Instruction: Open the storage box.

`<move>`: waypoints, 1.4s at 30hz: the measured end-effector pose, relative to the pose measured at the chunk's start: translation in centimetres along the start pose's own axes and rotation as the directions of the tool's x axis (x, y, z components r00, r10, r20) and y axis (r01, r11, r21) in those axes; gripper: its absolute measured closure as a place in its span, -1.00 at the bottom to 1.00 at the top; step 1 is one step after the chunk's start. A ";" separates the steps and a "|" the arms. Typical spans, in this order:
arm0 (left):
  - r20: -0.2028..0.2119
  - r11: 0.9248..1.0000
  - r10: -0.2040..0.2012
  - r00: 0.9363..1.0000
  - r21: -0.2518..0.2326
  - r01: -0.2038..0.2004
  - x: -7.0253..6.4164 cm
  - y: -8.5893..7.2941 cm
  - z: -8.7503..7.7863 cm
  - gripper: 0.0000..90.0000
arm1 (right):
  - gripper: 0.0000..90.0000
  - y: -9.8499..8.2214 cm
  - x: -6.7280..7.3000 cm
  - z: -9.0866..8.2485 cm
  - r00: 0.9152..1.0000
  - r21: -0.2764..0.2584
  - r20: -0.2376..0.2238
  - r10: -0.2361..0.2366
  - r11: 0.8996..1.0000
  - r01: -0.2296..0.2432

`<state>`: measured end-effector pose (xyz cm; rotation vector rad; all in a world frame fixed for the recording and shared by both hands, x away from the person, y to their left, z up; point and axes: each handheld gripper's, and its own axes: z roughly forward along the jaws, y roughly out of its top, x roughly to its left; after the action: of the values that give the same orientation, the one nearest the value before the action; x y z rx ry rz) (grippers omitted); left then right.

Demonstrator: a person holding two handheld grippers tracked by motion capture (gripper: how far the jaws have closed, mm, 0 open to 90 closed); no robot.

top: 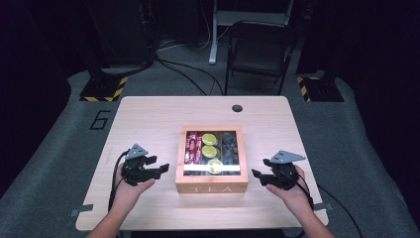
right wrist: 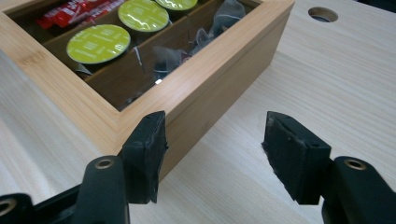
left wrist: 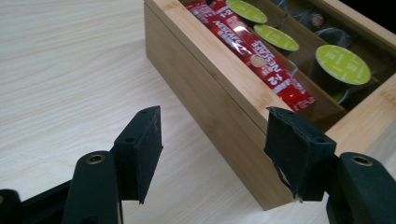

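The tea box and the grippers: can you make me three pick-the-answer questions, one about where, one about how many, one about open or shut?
1. Where is the tea box?
A) between the two grippers
B) on the floor
C) on the chair

2. How many green-topped capsules are inside?
A) one
B) three
C) six

3. How is the left gripper?
A) shut on a capsule
B) open, holding nothing
C) shut on the box

Answers:
1 A, the high view shows the left gripper and the right gripper on either side.
2 B, three green lids sit in a row.
3 B, its jaws stand apart over bare table.

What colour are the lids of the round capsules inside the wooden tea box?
Yellow-green; the capsules show best in the right gripper view.
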<state>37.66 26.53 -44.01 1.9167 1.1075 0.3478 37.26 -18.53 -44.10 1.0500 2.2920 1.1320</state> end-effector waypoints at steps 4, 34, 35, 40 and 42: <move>0.022 1.000 0.016 1.000 -0.001 -0.016 -0.6 -0.3 -0.1 -0.20 | -0.12 0.2 0.6 -0.5 1.000 -0.017 -0.023 -0.007 1.000 0.007; 0.089 0.994 0.109 0.990 0.002 -0.110 -4.2 -2.8 0.9 -0.23 | -0.12 -1.5 4.2 1.0 0.994 -0.049 -0.094 -0.048 0.998 0.044; 0.080 0.992 0.126 0.989 -0.003 -0.126 -4.3 -3.0 1.1 -0.23 | -0.12 -1.6 4.1 1.0 0.994 -0.045 -0.098 -0.048 0.998 0.044; 0.089 0.991 0.133 0.987 -0.001 -0.133 -4.9 -3.6 1.6 -0.18 | -0.09 -2.0 4.4 1.5 0.994 -0.033 -0.093 -0.051 0.998 0.048; 0.087 0.989 0.147 0.985 0.004 -0.148 -5.0 -3.7 1.7 -0.14 | -0.07 -2.1 4.5 1.7 0.994 -0.023 -0.098 -0.055 0.998 0.053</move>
<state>33.79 22.36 -47.09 2.0091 0.9146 0.3372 34.39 -15.13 -46.81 0.9380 2.3638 1.2081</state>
